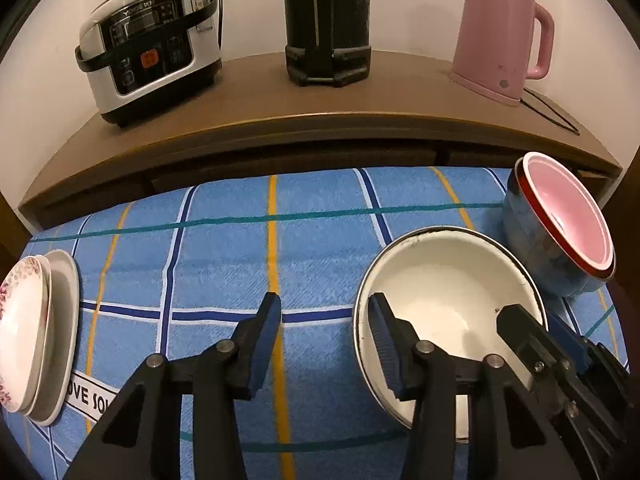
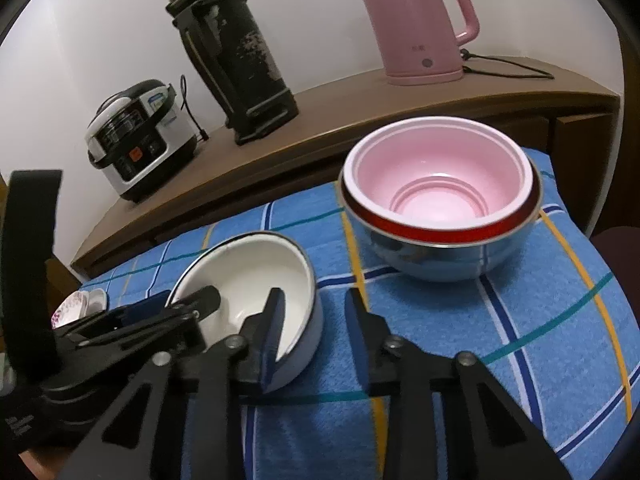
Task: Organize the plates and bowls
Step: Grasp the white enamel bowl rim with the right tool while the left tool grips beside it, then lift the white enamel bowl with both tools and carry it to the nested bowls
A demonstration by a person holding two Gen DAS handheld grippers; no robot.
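Nesting pink bowl (image 2: 438,184) in blue bowl (image 2: 436,256) — white bowl (image 2: 256,276) bare

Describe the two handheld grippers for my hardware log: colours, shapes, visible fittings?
Both look alike: the left gripper and right gripper have matte black angular linkage arms with silver round pivot pins, ending in flat black fingers faced with blue ribbed pads. No cables or sleeves visible.

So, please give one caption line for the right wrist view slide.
Right gripper open astride the white enamel bowl rim, nested pink bowl behind on blue cloth.
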